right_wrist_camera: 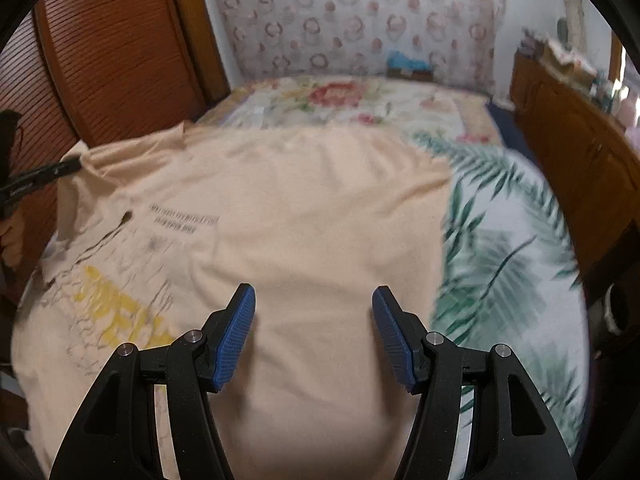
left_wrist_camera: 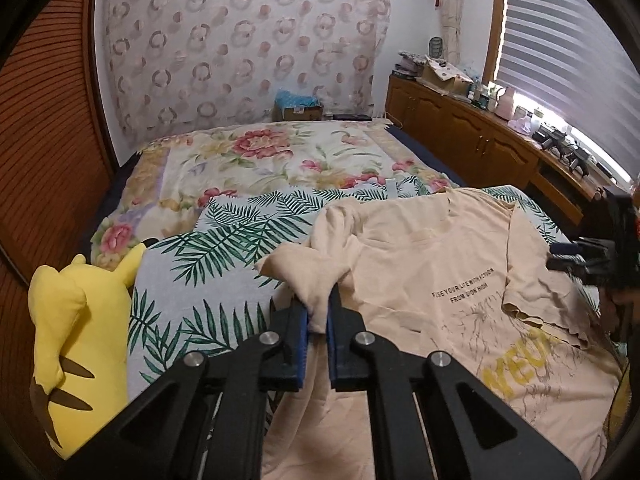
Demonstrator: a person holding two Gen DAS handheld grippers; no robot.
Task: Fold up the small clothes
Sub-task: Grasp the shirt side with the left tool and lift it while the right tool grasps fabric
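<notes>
While the peach T-shirt (left_wrist_camera: 420, 272) lies spread on the bed's leaf-print sheet (left_wrist_camera: 200, 264), the left gripper (left_wrist_camera: 318, 312) pinches a bunched sleeve between its fingers. The right gripper (right_wrist_camera: 314, 332) hovers over the shirt with fingers spread wide. A yellow plush toy (left_wrist_camera: 76, 344) lies at nine o'clock.

T-shirt (right_wrist_camera: 312, 208): soft matt peach cloth, cracked print. Fingers (right_wrist_camera: 236, 332): ribbed blue rubbery pads. Cabinet (left_wrist_camera: 460, 128): glossy wood.
</notes>
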